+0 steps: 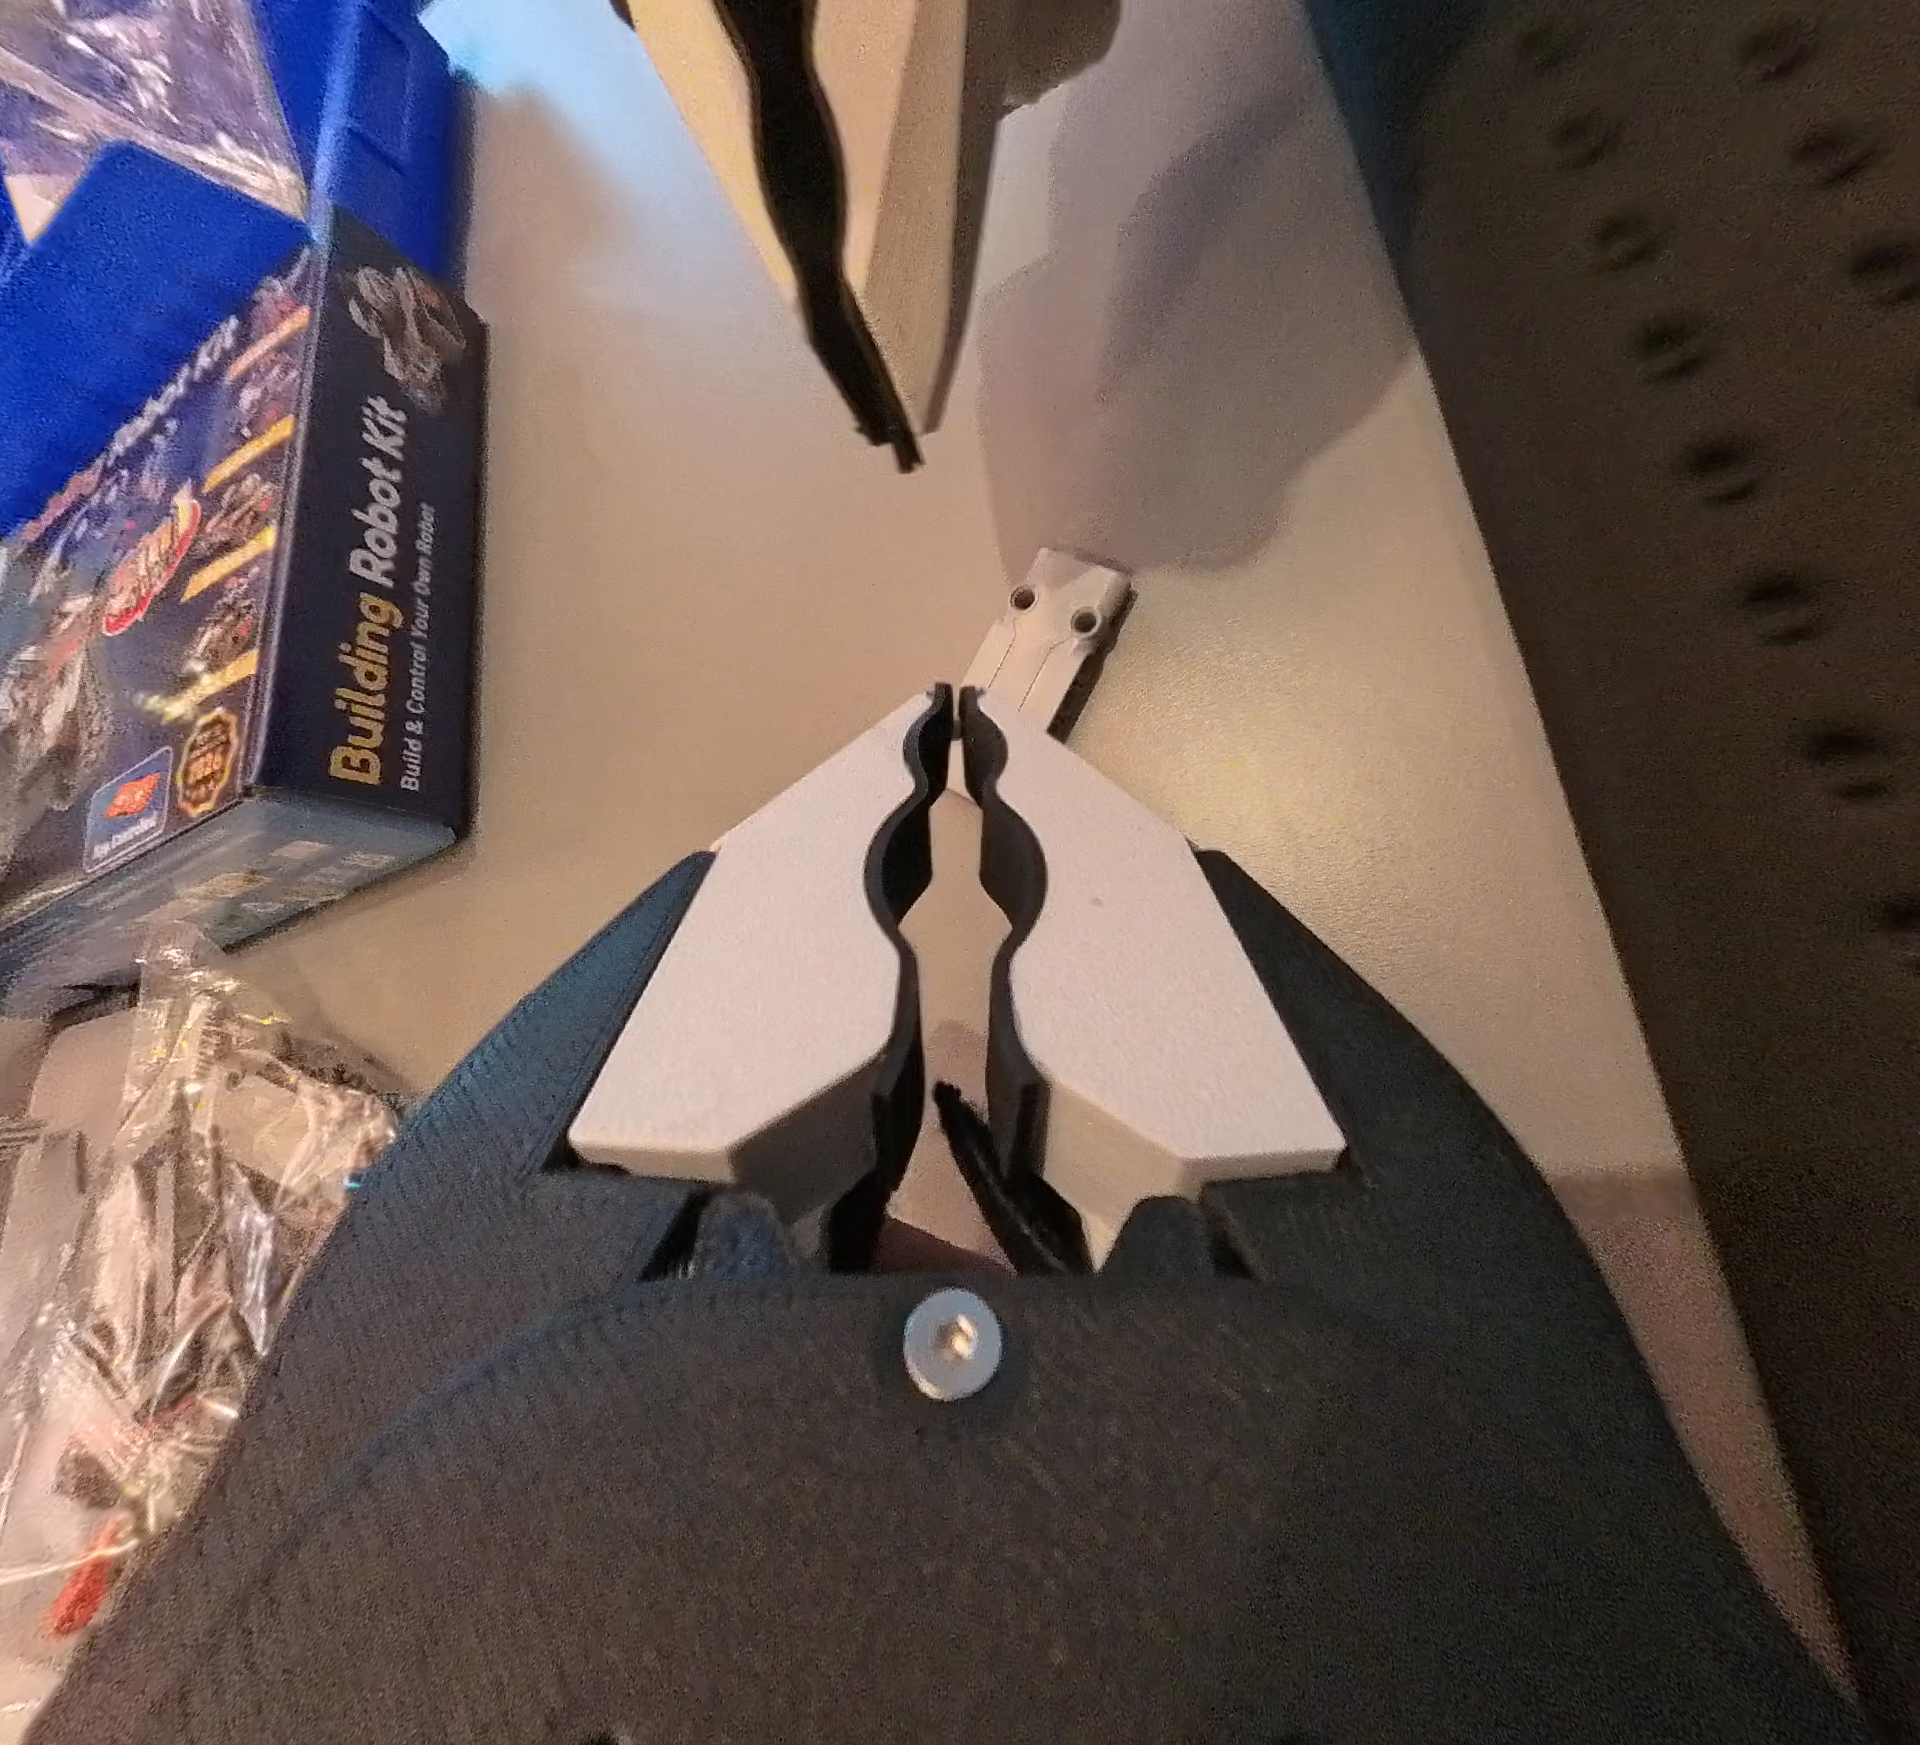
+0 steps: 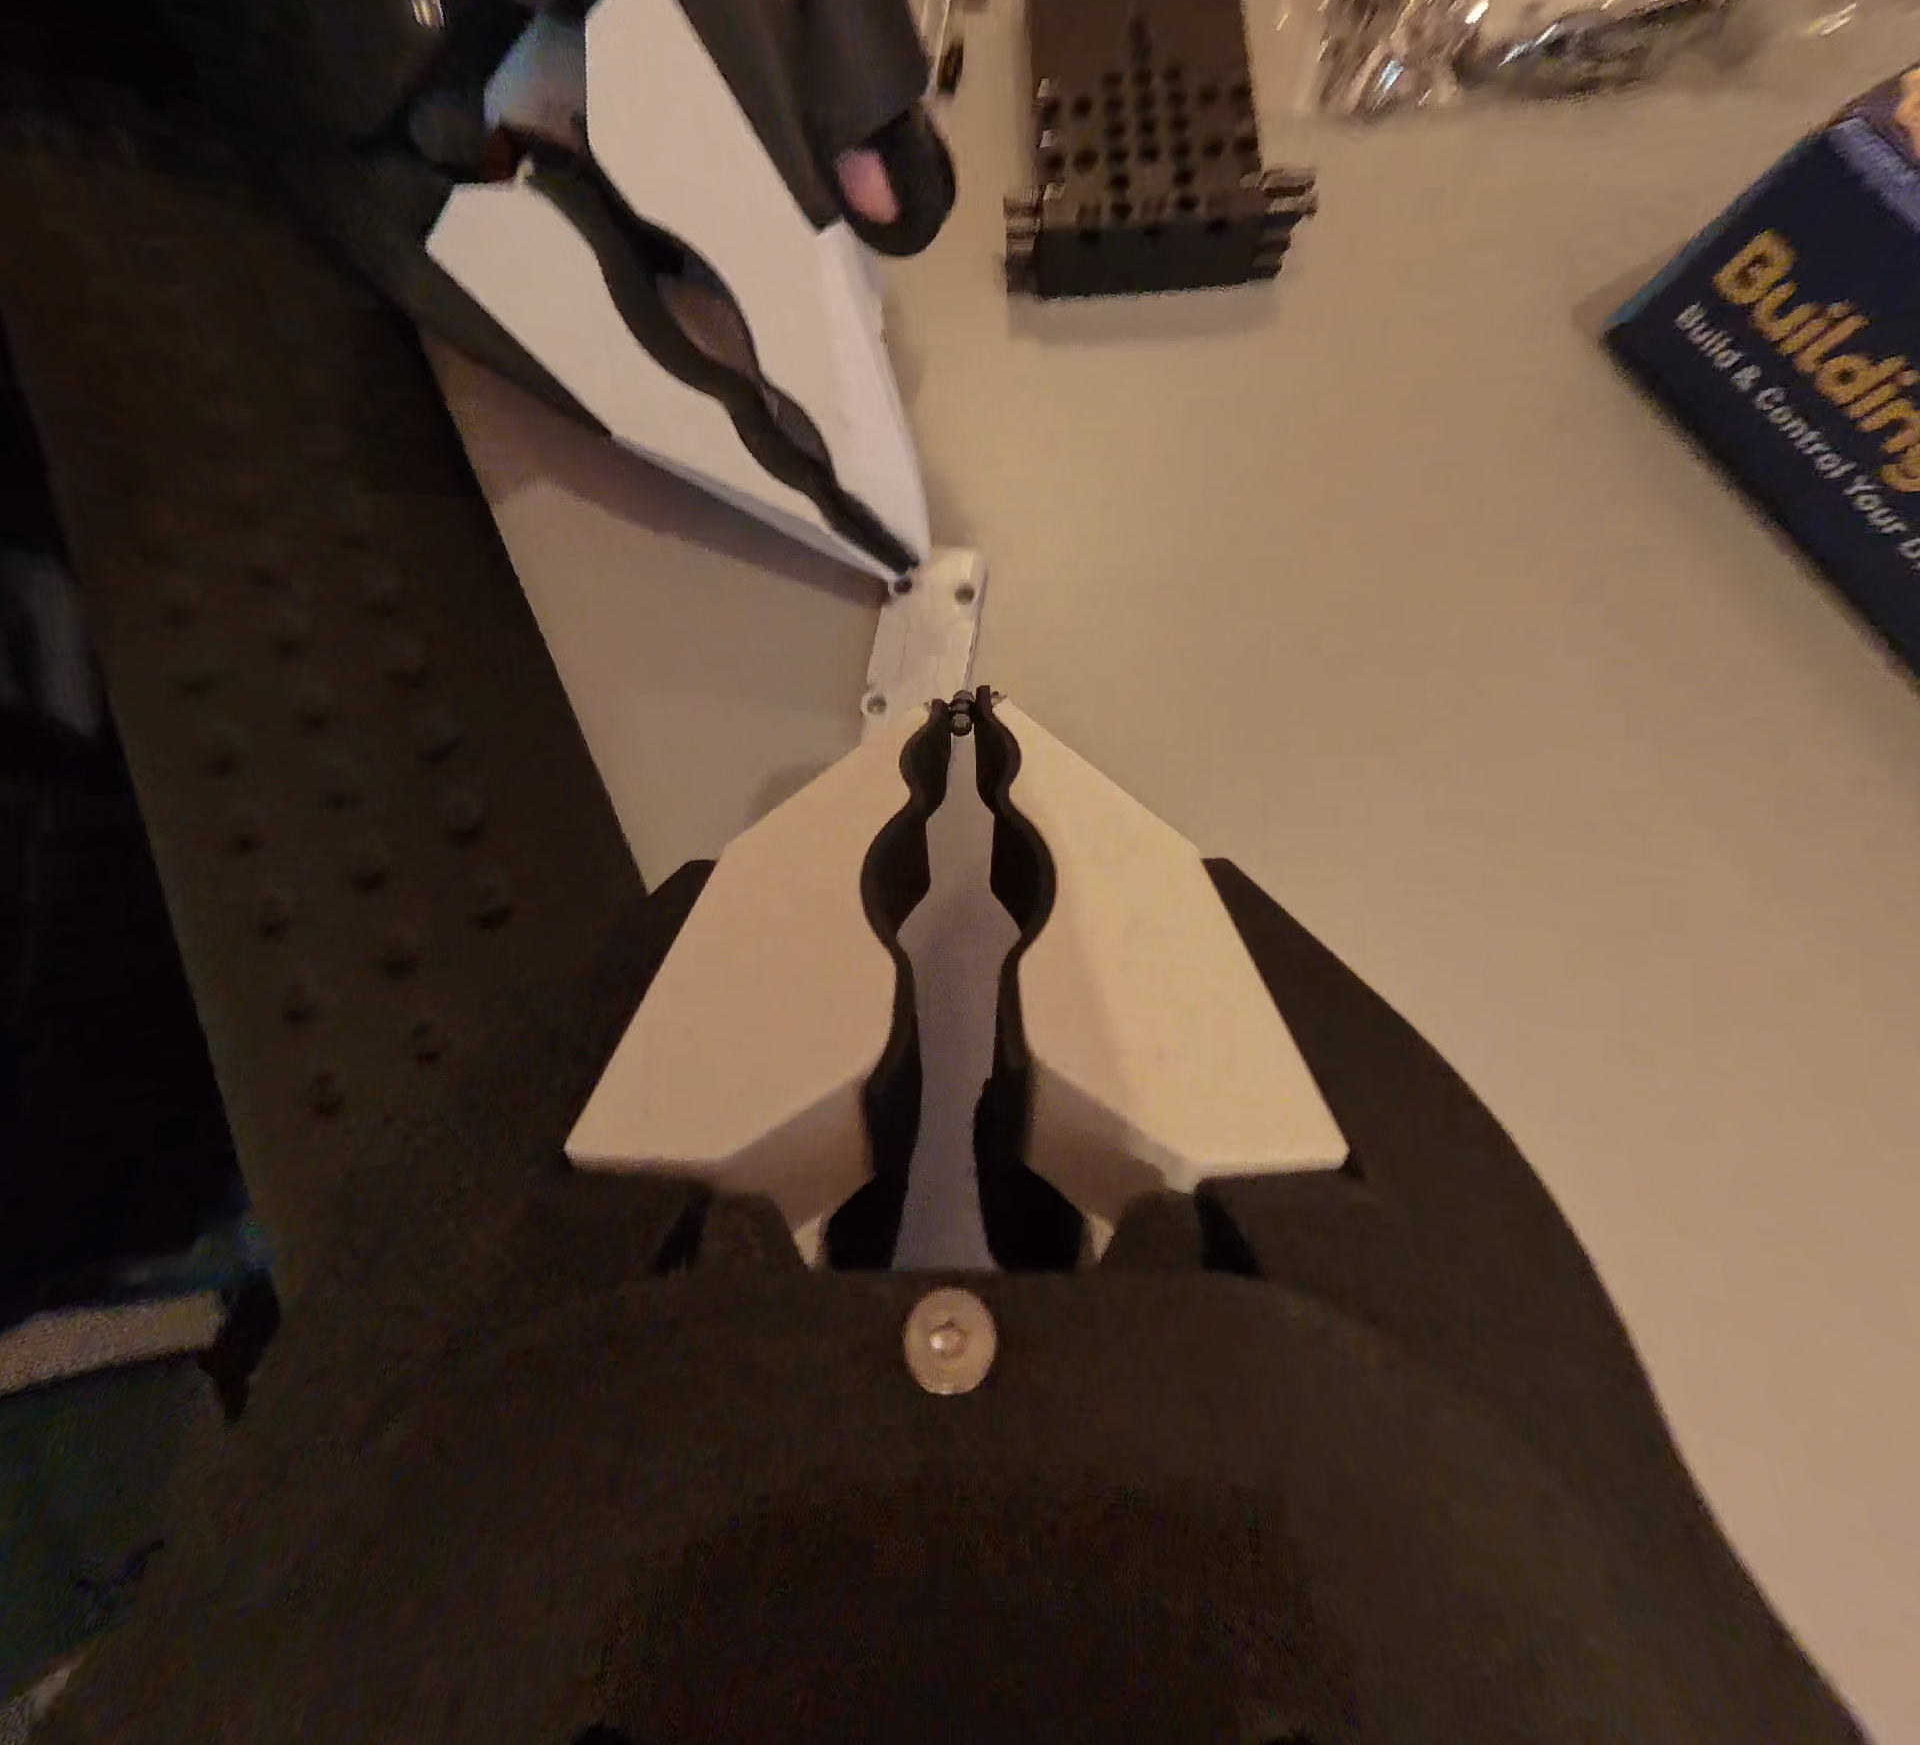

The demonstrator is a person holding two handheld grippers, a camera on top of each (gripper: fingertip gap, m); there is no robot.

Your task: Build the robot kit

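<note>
Evidently both tools meet over one small part: a pale grey flat plastic piece with screw holes lying on the cream worktop close to its edge. The left gripper has its jaws drawn nearly together, tips at the near end of that piece; whether they pinch it or merely touch it, I cannot tell, as the tips hide the contact. From the right wrist view the same piece lies just ahead of the right gripper, whose jaws are closed on a tiny dark pin-like item, too small to identify. That item sits right at the piece's near end, seemingly so the piece stays pinned while the small item is brought to it.

Well apart on the worktop stand a dark blue printed cardboard box, crinkled clear plastic bags and a black perforated block. A dark dotted fabric surface borders the worktop.
</note>
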